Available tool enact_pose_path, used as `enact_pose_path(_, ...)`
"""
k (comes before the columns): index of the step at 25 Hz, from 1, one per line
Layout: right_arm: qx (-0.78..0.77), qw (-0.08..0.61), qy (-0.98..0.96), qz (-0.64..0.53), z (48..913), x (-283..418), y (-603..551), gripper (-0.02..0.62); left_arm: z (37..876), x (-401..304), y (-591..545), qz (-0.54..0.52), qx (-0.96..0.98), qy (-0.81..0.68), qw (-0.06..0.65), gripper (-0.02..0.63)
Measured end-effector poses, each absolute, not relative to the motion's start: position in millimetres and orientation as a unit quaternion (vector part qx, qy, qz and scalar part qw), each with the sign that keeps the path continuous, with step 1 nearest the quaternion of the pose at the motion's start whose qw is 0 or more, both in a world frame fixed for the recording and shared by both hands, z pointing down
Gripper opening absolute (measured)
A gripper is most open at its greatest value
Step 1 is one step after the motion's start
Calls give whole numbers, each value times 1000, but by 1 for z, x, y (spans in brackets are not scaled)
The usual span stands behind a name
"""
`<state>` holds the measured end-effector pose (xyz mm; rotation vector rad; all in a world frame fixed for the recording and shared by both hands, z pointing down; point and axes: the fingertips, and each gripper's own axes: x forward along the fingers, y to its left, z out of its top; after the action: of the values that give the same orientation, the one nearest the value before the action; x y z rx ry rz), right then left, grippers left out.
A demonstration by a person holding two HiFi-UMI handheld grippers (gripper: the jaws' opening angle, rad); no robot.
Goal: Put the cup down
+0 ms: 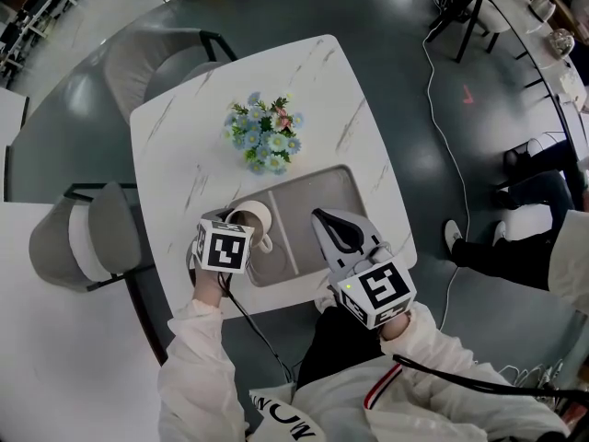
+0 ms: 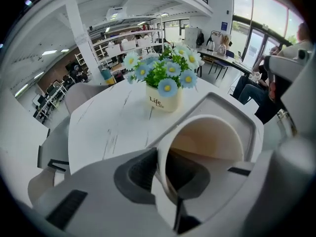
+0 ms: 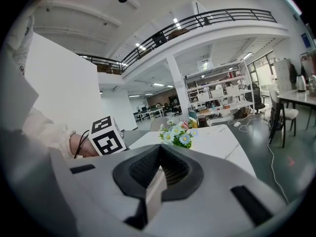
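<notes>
Just at tray's (image 1: 317, 190) left rim, cup (image 1: 249, 216) (tilted) between left fingers (image 2: 137, 174)

We see the cup (image 2: 210, 135) as smooth cream ware with a soft sheen. The surface (image 1: 179, 141) looks like polished white marble with grey veins; the tray (image 1: 317, 196) is matt grey. Left gripper (image 2: 170, 181) and right gripper (image 3: 158, 179): matt grey plastic, ribbed dark pads (image 3: 142, 169).
</notes>
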<state>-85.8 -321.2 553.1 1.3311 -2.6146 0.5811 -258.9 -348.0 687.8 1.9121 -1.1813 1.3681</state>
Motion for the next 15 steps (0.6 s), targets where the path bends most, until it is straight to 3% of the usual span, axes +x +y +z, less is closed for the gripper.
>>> enact_pose_path(15,450,78,-866,203,562,-79,-314,5,709,-260,-354,567,674,-389,270,46)
